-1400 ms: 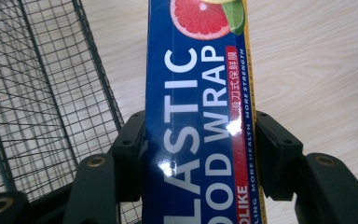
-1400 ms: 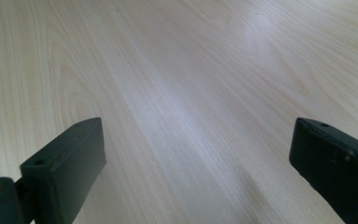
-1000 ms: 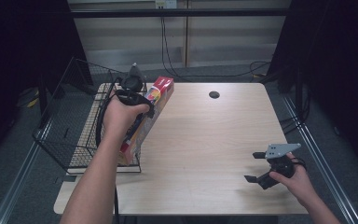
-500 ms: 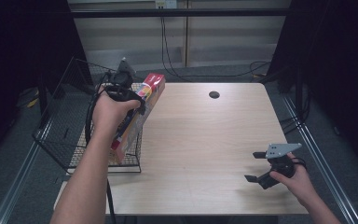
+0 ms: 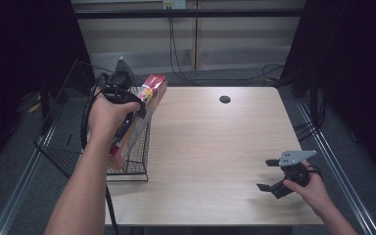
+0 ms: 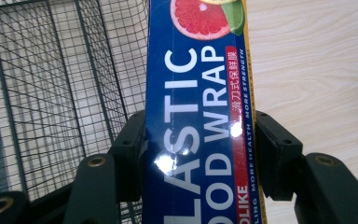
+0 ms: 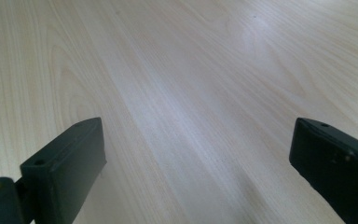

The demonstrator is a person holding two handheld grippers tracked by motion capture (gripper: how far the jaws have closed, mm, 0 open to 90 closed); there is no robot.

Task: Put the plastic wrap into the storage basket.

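One plastic wrap box (image 6: 198,116), clamped between the jaws of the left tongs (image 6: 200,149), now tilts lower into the one wire basket (image 5: 63,147) at the counter's (image 5: 215,147) left edge, while the right tongs (image 5: 274,175), well apart from the basket, gape empty.

Wooden table (image 5: 215,147), lying under the right gripper (image 5: 267,175), with a dark round hole (image 5: 224,99) in its top far ahead of that gripper. Black cables (image 5: 170,49) run down to the grey floor (image 5: 215,73) beyond the table. Dark curtains (image 5: 352,58) hang to the gripper's right.
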